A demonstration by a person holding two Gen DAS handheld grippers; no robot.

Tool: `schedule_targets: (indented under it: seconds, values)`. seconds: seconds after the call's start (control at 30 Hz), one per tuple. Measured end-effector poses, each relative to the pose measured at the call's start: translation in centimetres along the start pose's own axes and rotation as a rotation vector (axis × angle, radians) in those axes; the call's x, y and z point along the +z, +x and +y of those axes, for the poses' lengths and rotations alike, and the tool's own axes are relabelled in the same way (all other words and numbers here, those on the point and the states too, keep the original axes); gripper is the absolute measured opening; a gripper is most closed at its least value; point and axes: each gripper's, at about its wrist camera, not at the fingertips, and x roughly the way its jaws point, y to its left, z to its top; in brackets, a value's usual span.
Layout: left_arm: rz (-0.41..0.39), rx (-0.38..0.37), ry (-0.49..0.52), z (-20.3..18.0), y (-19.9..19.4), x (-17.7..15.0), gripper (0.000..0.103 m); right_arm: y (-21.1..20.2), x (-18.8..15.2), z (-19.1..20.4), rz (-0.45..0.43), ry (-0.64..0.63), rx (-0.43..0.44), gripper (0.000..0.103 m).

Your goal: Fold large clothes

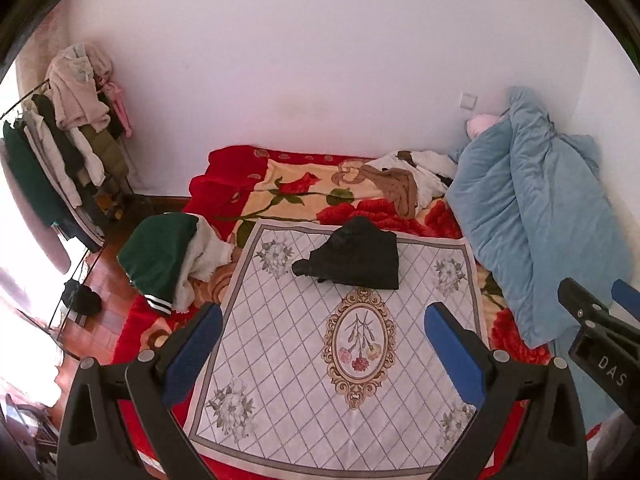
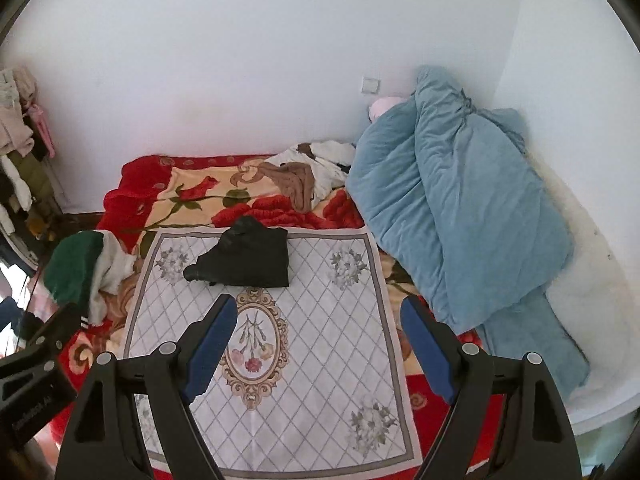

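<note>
A folded black garment point(image 1: 354, 256) lies at the far end of a white patterned mat point(image 1: 320, 380) on the bed; it also shows in the right wrist view point(image 2: 248, 258). A green and white jacket point(image 1: 168, 264) lies crumpled at the bed's left edge, also seen in the right wrist view point(image 2: 84, 276). My left gripper point(image 1: 324, 316) is open and empty above the mat's near half. My right gripper point(image 2: 318, 308) is open and empty, just short of the black garment. The right gripper's tip point(image 1: 596, 300) shows at the right of the left wrist view.
A blue quilt point(image 1: 536, 216) is heaped along the bed's right side by the wall. White and brown clothes point(image 1: 408, 176) lie at the back of the red floral blanket point(image 1: 288, 192). A loaded clothes rack point(image 1: 68, 152) stands on the left.
</note>
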Motion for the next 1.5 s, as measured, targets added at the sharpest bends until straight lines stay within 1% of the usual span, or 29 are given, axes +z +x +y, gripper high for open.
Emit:
schedule_targets:
  seconds: [0.17, 0.23, 0.27, 0.53, 0.93, 1.5]
  values:
    - [-0.019, -0.008, 0.001, 0.6, -2.7, -0.8, 0.103, -3.9, -0.9, -0.3, -0.033, 0.005, 0.013, 0.085]
    - [-0.028, -0.017, 0.001, 0.7, -3.6, -0.9, 0.103, -4.8, -1.1, -0.2, -0.036, -0.002, 0.024, 0.086]
    - [-0.032, -0.019, 0.001, 0.8, -4.1, -0.8, 0.103, -5.4, -1.2, -0.2, -0.038, -0.004, 0.034, 0.088]
    - [-0.065, -0.012, -0.012, 1.3, -6.0, -1.1, 0.103, -7.6, -1.1, -0.8, -0.093, -0.012, 0.044, 0.09]
    - [-0.078, -0.005, -0.005, 1.3, -6.7, -1.5, 0.103, -7.7, -0.4, -0.9, -0.092, -0.023, 0.079, 0.09]
    - [-0.091, -0.002, 0.0, 1.5, -6.9, -1.0, 0.103, -8.1, -0.3, -0.6, -0.084, -0.018, 0.088, 0.09]
